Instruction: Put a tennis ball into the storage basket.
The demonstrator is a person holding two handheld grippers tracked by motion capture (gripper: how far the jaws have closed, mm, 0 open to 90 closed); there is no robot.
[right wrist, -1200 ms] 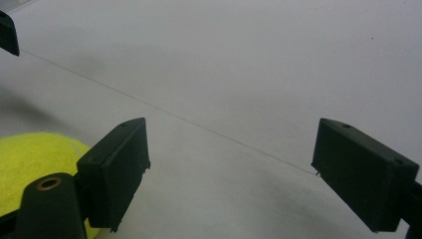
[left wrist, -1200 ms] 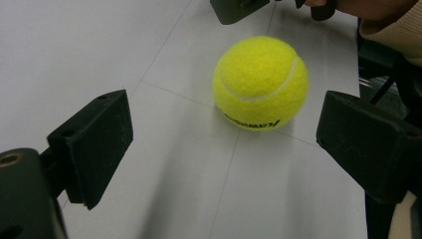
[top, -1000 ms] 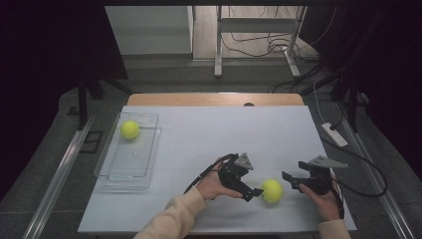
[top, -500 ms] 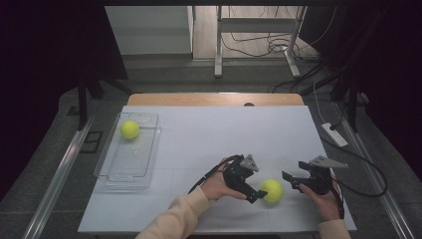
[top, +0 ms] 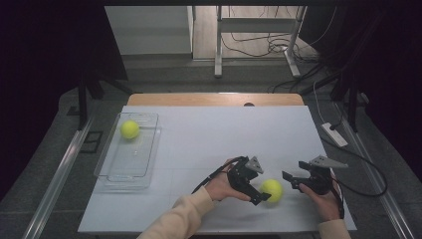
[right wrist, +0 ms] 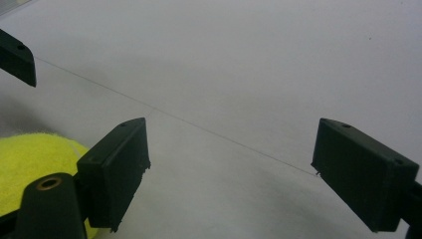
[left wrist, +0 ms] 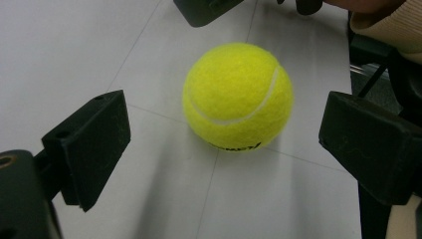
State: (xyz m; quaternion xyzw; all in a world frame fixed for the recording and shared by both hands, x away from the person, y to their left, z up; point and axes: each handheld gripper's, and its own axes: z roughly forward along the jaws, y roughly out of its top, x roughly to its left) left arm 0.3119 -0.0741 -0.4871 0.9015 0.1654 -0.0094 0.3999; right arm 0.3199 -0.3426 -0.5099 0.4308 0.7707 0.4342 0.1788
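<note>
A yellow tennis ball (top: 272,189) rests on the white table near the front edge. In the left gripper view the tennis ball (left wrist: 238,97) lies just ahead of my left gripper (left wrist: 224,124), between the lines of its two black jaws, with a gap on each side. Those jaws have just been opening and do not touch the ball. From the high view my left gripper (top: 261,189) sits at the ball's left. My right gripper (top: 292,181) stands open to the ball's right, and my right gripper (right wrist: 231,134) has only bare table between its jaws, with the ball (right wrist: 30,154) off to one side.
A clear plastic tray (top: 149,149) lies at the table's left with a second tennis ball (top: 130,129) in its far end. A white power strip (top: 334,134) hangs off the right edge. The table's front edge is close below both hands.
My left gripper has edged a little to the right, closer around the ball. The ball and my right gripper have stayed where they were.
</note>
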